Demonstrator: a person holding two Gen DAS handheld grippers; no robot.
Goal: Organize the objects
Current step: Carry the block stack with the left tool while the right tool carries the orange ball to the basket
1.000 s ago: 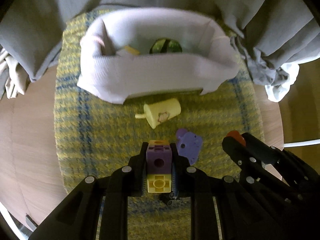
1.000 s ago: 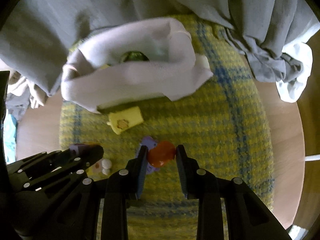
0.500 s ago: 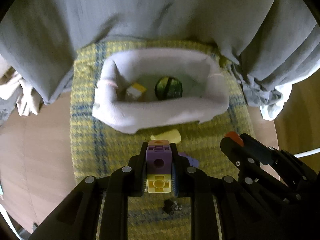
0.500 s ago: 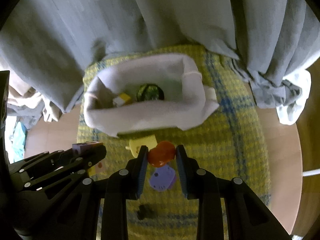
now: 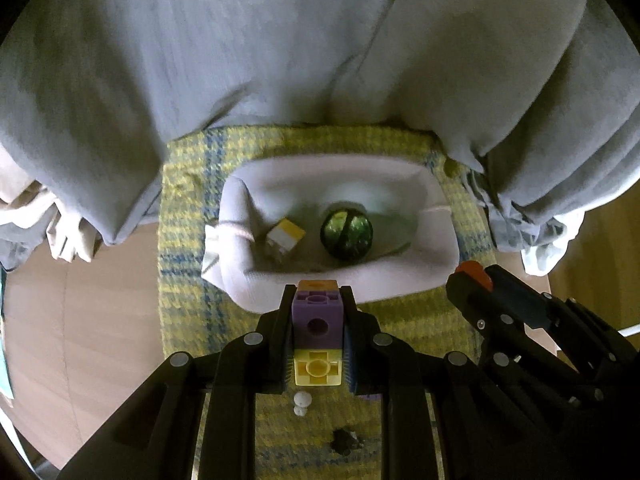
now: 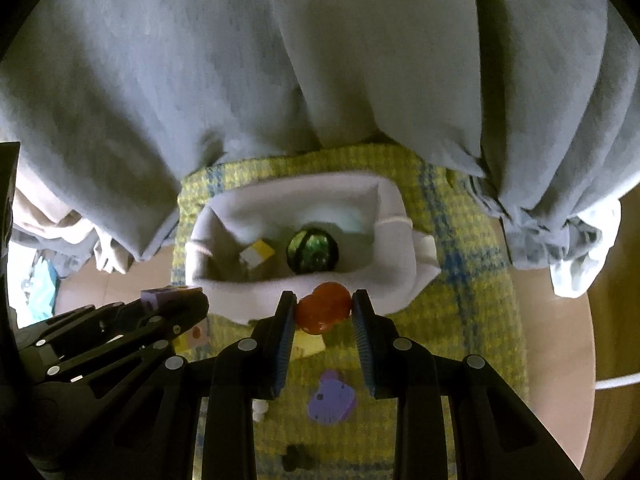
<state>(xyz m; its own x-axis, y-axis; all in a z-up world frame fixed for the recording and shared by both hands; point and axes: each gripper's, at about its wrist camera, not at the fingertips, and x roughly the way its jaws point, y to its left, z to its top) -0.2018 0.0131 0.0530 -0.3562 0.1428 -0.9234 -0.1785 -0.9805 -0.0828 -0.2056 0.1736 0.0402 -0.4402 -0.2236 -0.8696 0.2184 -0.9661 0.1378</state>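
Note:
My left gripper (image 5: 318, 300) is shut on a stack of toy blocks (image 5: 318, 322), purple above yellow, held just in front of the white fabric bin (image 5: 436, 276). My right gripper (image 6: 323, 305) is shut on an orange toy (image 6: 323, 308) at the bin's near rim (image 6: 384, 292). Inside the bin lie a dark green ball (image 5: 346, 234) and a yellow-and-white cube (image 5: 285, 236). Each gripper shows in the other's view: the right one (image 5: 468, 276) at right, the left one (image 6: 172, 300) at left.
The bin sits on a yellow-and-blue woven mat (image 5: 188, 280) on a wooden table (image 5: 80, 320). A purple flat toy (image 6: 331, 397), a small white piece (image 5: 301, 402), a dark bit (image 5: 344, 440) and a yellow piece (image 6: 310, 343) lie on the mat. Grey draped cloth (image 5: 280, 40) hangs behind.
Both grippers rose with their toys and came forward to the bin's near rim. The yellow cup and purple toy slid down out of the left wrist view.

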